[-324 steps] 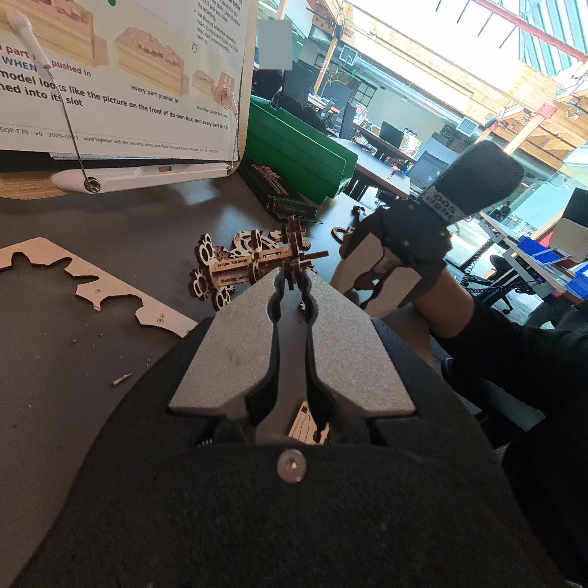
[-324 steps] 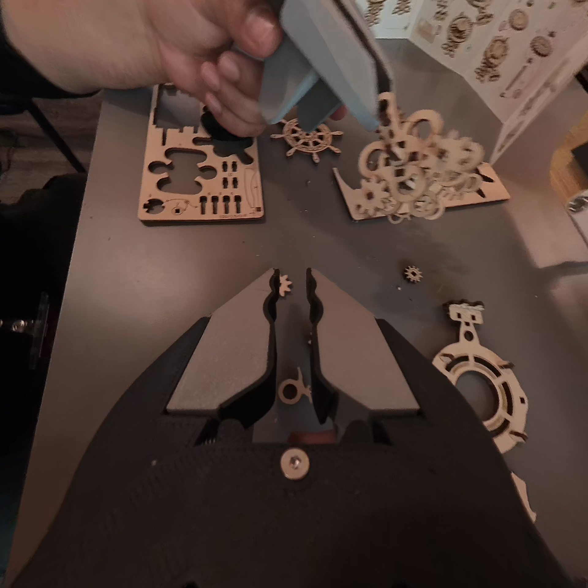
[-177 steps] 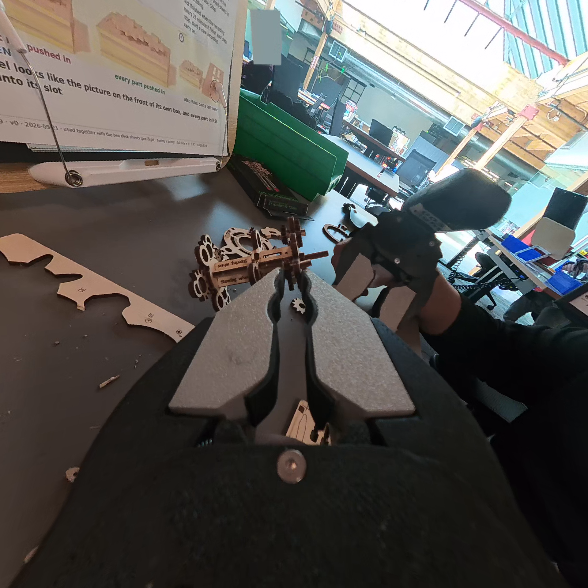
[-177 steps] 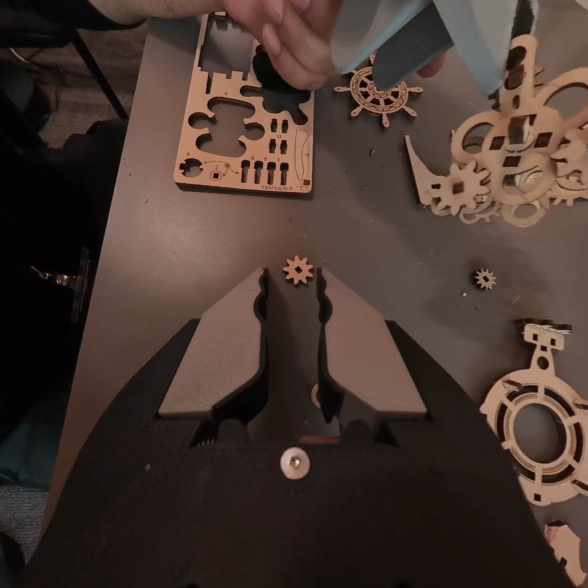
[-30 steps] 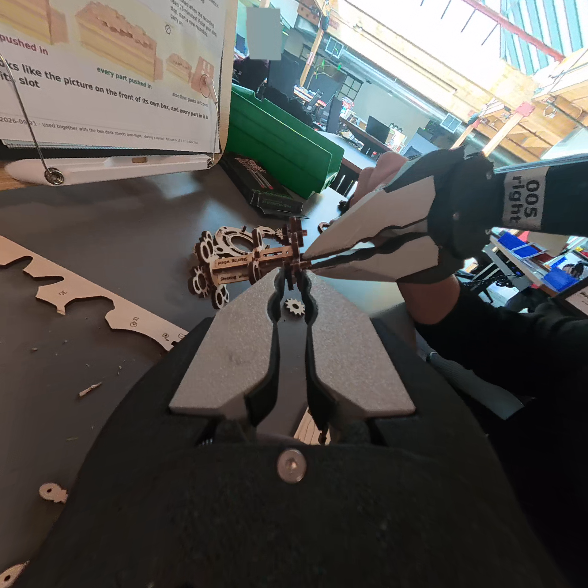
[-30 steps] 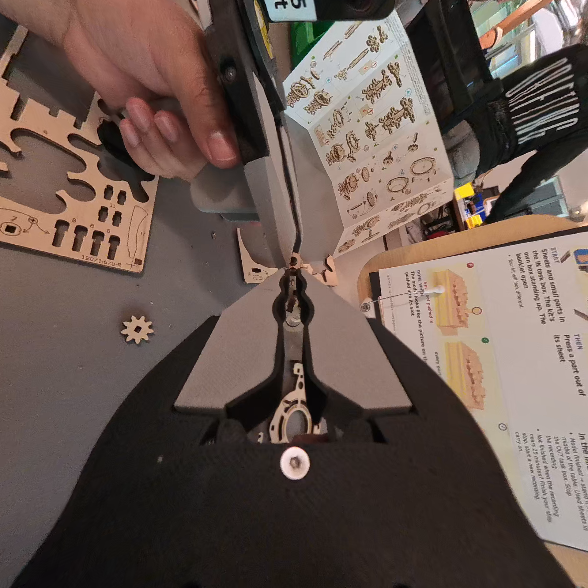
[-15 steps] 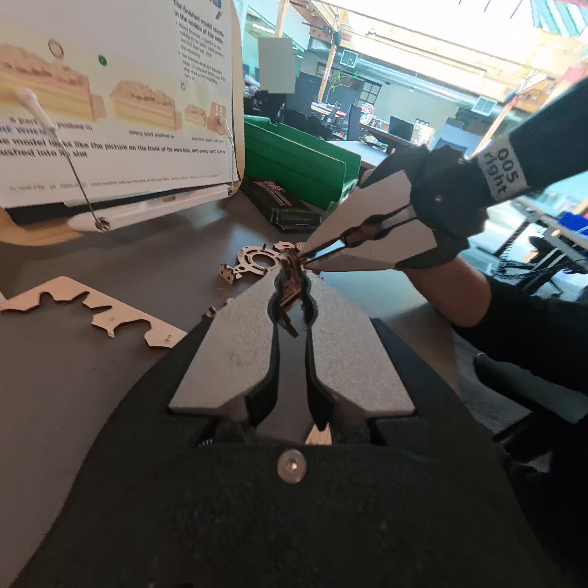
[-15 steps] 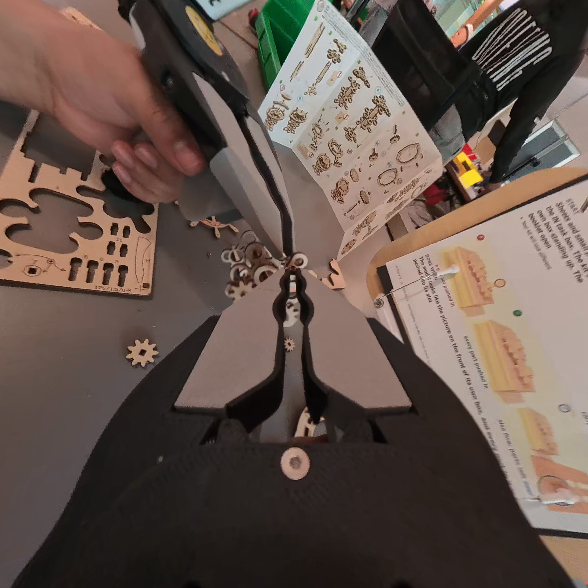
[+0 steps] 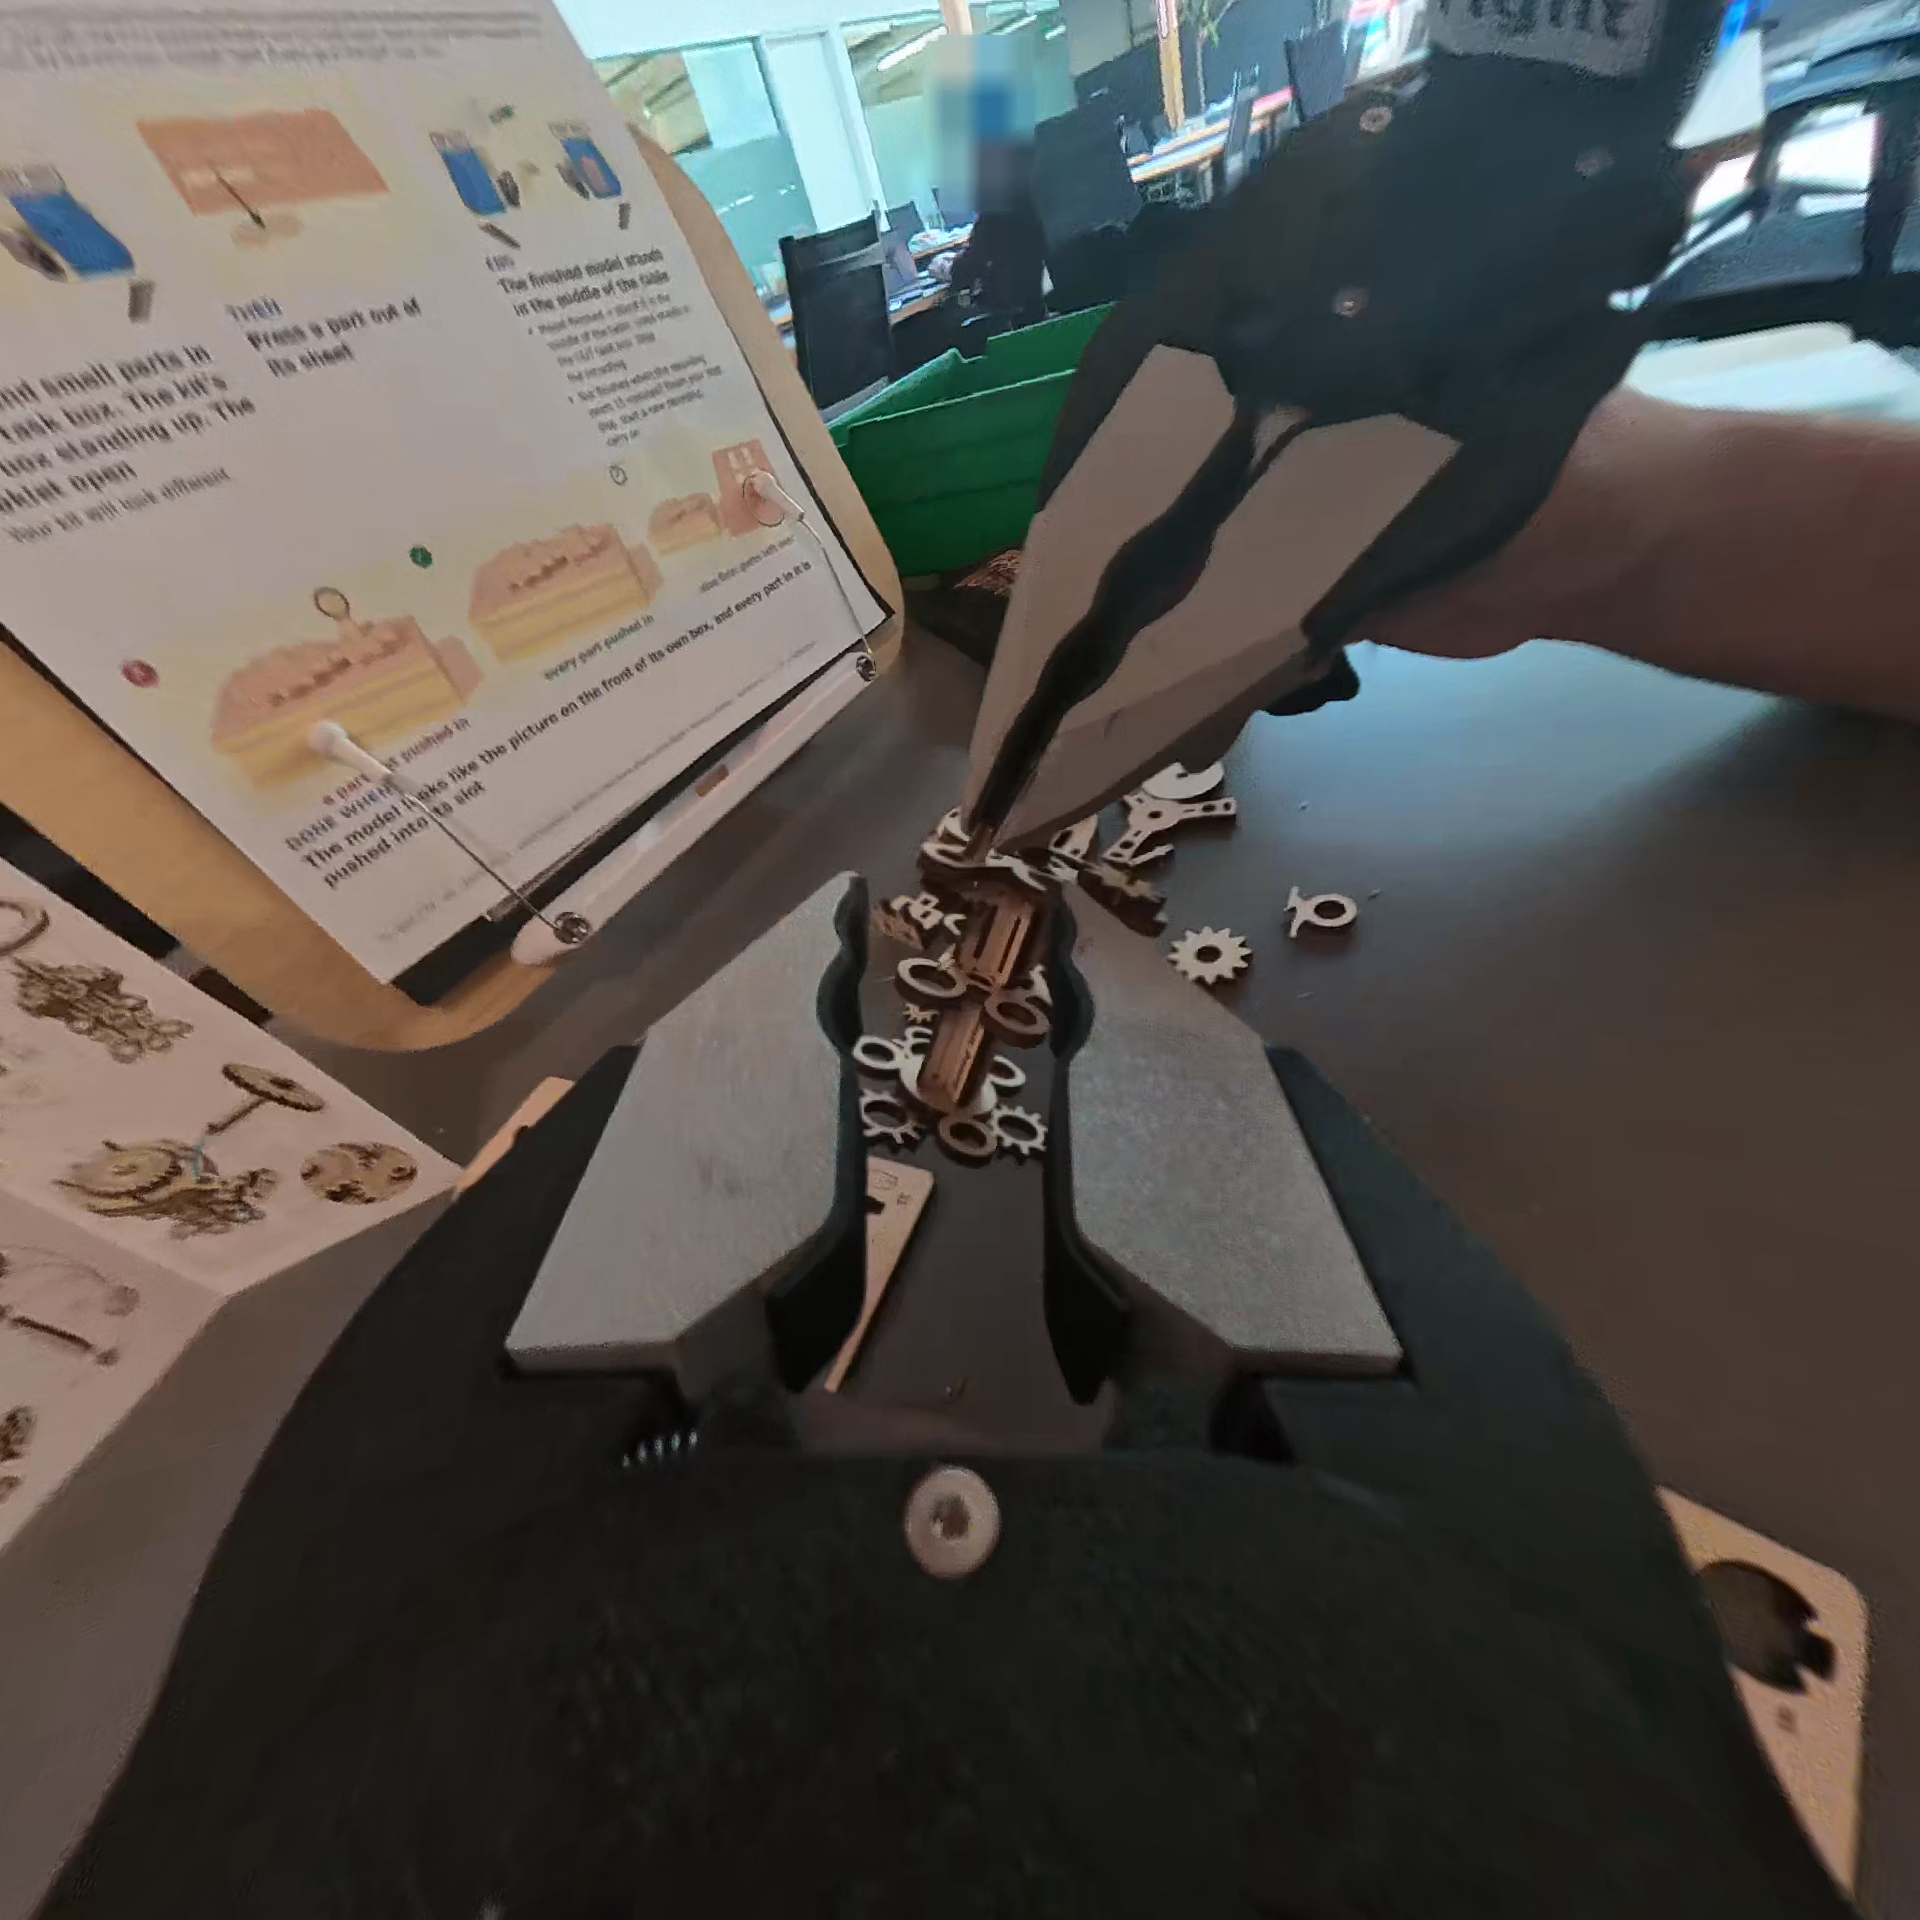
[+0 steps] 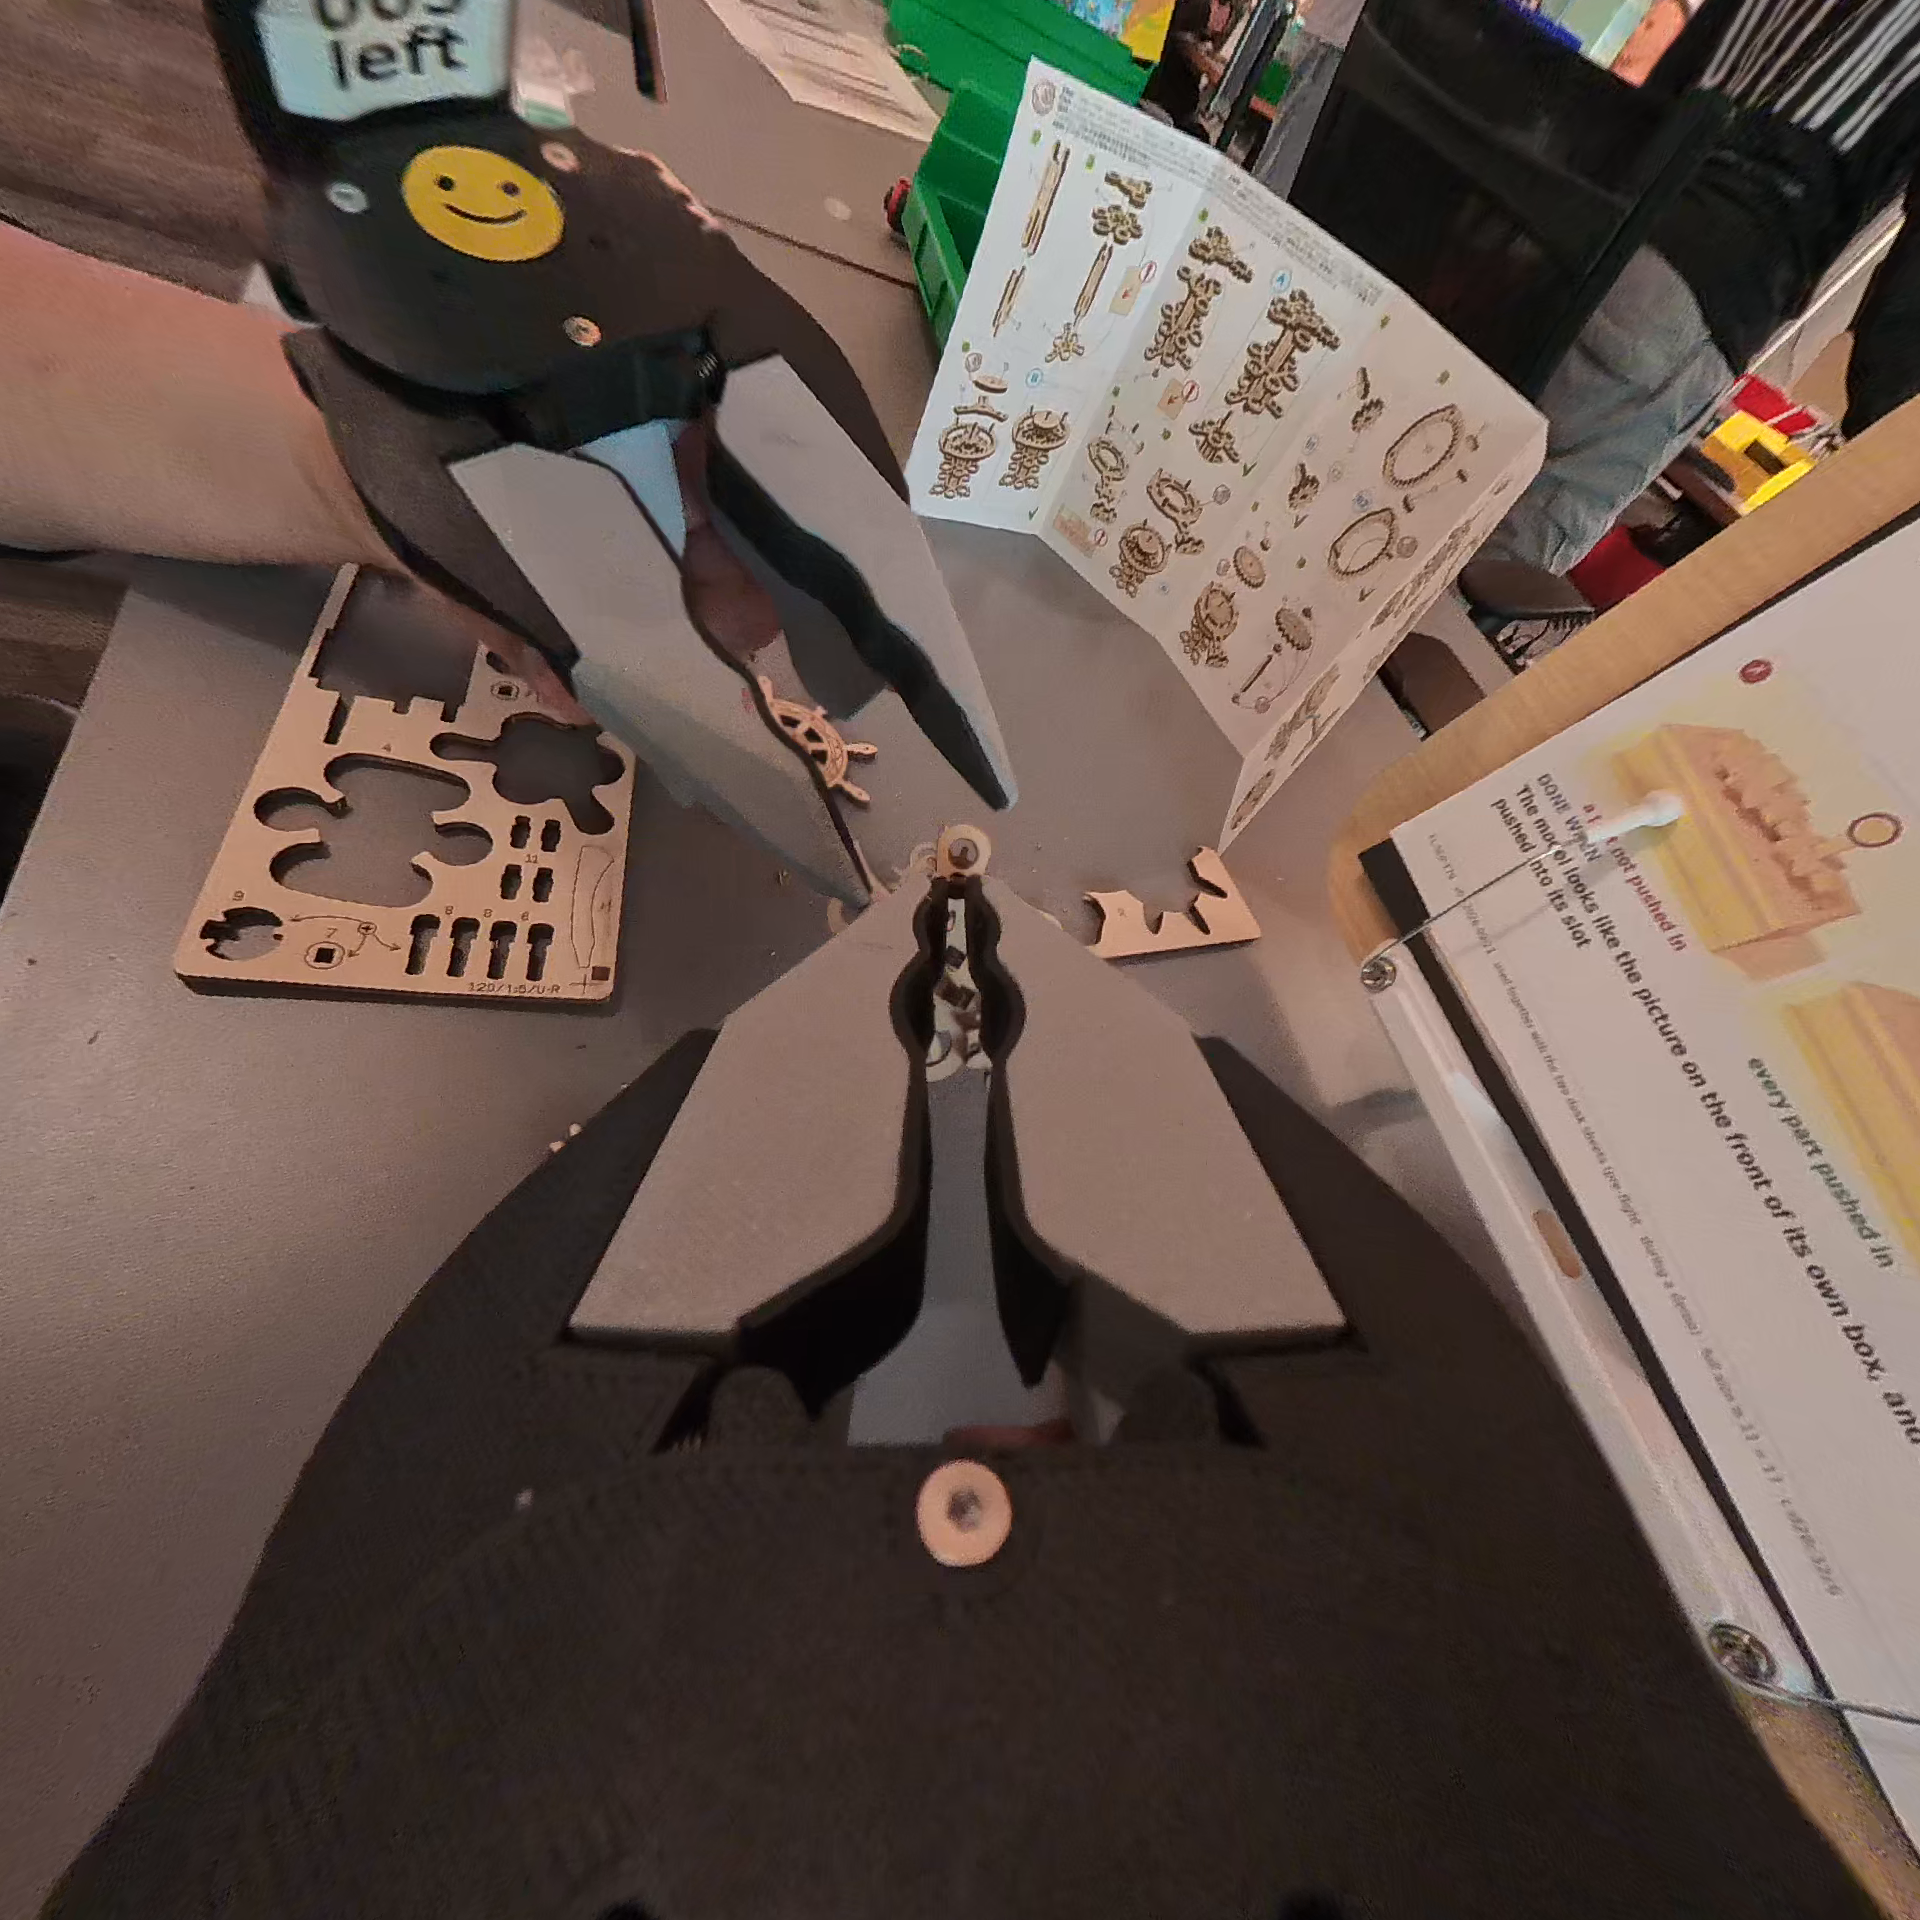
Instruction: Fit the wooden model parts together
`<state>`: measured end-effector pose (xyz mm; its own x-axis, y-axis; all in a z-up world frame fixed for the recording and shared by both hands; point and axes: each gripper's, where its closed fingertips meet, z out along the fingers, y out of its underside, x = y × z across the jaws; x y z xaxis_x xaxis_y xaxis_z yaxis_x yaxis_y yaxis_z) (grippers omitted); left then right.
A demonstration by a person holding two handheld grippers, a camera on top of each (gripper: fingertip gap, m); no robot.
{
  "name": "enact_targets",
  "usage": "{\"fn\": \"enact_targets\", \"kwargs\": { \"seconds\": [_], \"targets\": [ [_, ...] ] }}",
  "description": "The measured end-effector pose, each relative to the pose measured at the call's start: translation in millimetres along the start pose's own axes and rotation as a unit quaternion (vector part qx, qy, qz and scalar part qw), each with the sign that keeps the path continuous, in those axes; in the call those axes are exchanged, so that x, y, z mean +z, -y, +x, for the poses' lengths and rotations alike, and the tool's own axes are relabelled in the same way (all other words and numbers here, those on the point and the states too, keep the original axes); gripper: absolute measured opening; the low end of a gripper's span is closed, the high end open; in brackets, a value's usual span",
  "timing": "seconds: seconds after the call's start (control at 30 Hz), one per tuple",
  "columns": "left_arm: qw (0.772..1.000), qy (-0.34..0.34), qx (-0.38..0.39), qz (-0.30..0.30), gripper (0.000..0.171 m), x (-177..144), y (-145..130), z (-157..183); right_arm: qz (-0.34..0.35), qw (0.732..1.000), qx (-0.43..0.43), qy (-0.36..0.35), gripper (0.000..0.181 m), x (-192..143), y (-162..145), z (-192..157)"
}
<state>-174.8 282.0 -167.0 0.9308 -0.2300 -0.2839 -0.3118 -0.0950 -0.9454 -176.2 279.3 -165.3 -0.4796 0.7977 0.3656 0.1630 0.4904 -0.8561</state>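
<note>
Plywood model [image 9: 971, 997], a slotted shaft ringed with small gears and loops, stands on end on the dark table [image 9: 1558, 1039] between my two grippers. My right gripper [image 9: 987, 821] comes down on it from above with its jaws pressed together on the shaft's top end; in the right wrist view the same gripper [image 10: 956, 883] shows its tips closed on that end, a pale round piece just past them. My left gripper [image 9: 956, 940] is spread wide, its fingers [image 9: 748, 1122] flanking the model's lower half; I cannot tell whether they touch it. In the right wrist view the left gripper [image 10: 935, 842] stands tips-down with its jaws parted. A loose gear [image 9: 1208, 954] and a ring piece [image 9: 1320, 912] lie just right of the model. A punched-out sheet [image 10: 416, 821] and a ship's wheel [image 10: 821, 748] lie behind the left gripper. A folded booklet [image 10: 1195, 416] stands beyond, and a clipped instruction board [image 9: 364, 468] leans at my left.
</note>
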Motion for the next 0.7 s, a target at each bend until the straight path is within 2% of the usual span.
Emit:
{"fn": "enact_targets", "kwargs": {
  "seconds": [0.07, 0.2, 0.3, 0.47, 0.7],
  "targets": [
    [1.0, -0.002, 0.014, -0.002, 0.031, 1.1, -1.1, 3.2, -0.001, 1.0, 0.003, 0.009, 0.0, 1.2, -1.1, -2.9],
    [1.0, -0.023, -0.01, 0.006, 0.034, 0.2, 2.2, 5.2, -0.001, 0.999, 0.005, 0.032, 0.0, 1.5, -1.9, -8.9],
    [0.998, -0.06, -0.026, 0.017, 0.018, -3.0, 5.1, 13.2, 0.006, 0.999, 0.006, 0.047, 0.0, -0.1, -0.3, -13.1],
    [0.999, -0.041, 0.005, -0.001, 0.008, -0.7, -2.2, 11.4, 0.003, 0.997, 0.04, 0.071, 0.0, -0.1, -4.4, -14.1],
    [0.994, 0.004, 0.11, -0.025, 0.014, 1.7, -10.5, 11.5, -0.004, 0.991, 0.096, 0.089, 0.0, 0.7, -8.9, -11.6]
  ]
}}
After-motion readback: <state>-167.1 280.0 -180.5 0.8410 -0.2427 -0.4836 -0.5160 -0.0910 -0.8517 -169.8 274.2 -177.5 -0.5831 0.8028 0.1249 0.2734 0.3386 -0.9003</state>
